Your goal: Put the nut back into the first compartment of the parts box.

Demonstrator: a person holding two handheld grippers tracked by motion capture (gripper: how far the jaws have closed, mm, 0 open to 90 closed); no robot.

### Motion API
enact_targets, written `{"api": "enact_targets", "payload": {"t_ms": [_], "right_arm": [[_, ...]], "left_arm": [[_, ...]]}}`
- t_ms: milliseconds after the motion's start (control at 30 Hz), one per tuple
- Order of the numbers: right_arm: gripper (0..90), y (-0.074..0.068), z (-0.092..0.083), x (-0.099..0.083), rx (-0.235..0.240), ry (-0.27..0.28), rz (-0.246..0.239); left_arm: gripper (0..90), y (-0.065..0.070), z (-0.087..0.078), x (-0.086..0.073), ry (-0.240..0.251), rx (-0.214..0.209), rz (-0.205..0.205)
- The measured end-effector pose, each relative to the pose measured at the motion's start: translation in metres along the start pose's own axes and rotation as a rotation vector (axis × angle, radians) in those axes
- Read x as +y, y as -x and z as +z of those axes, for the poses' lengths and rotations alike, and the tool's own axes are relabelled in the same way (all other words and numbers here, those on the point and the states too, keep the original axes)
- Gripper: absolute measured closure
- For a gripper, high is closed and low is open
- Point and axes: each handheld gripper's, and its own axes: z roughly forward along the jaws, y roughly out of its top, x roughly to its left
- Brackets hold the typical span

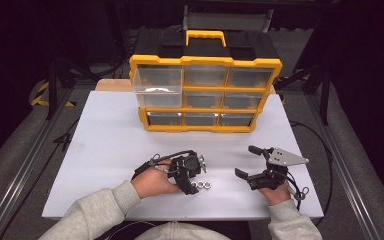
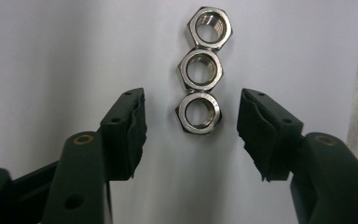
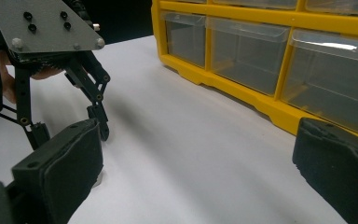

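Steel nuts (image 2: 199, 74), three in number, lie in a straight row on the white table (image 1: 110, 150), each touching the next. In the left gripper view the nearest nut (image 2: 198, 113) sits between the two black pads of the left tool (image 2: 192, 135), with a clear gap of bare table on each side; neither pad touches it, so this tool is open and grips nothing. In the high view the left tool (image 1: 198, 176) points down at the nuts (image 1: 203, 185), which lie near the front edge of the table, just right of the left hand (image 1: 152, 182). The right tool (image 1: 248, 161) is held well apart to the right, above the table, with its pads spread wide and nothing between them. A yellow organizer (image 1: 205, 92) with clear drawers stands upright at the far side of the table; its top left drawer (image 1: 157, 80) is pulled out toward the person. The right gripper view shows the organizer (image 3: 242, 16) ahead and the left tool (image 3: 70, 116) off to one side.
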Motion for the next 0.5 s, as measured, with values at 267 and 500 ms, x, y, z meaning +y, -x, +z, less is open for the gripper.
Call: {"api": "enact_targets", "payload": {"t_ms": [267, 500], "right_arm": [[2.2, 0.0006, 0.0017, -0.0016, 0.003, -0.019, 0.015], [2.3, 0.0006, 0.0026, -0.0023, -0.001, -0.024, 0.021]], "left_arm": [[65.3, 0.0008, -0.0016, 0.0042, -0.020, 0.006, 0.011], [69.5, 0.0006, -0.0083, 0.0042, -0.015, -0.007, -0.006]]}}
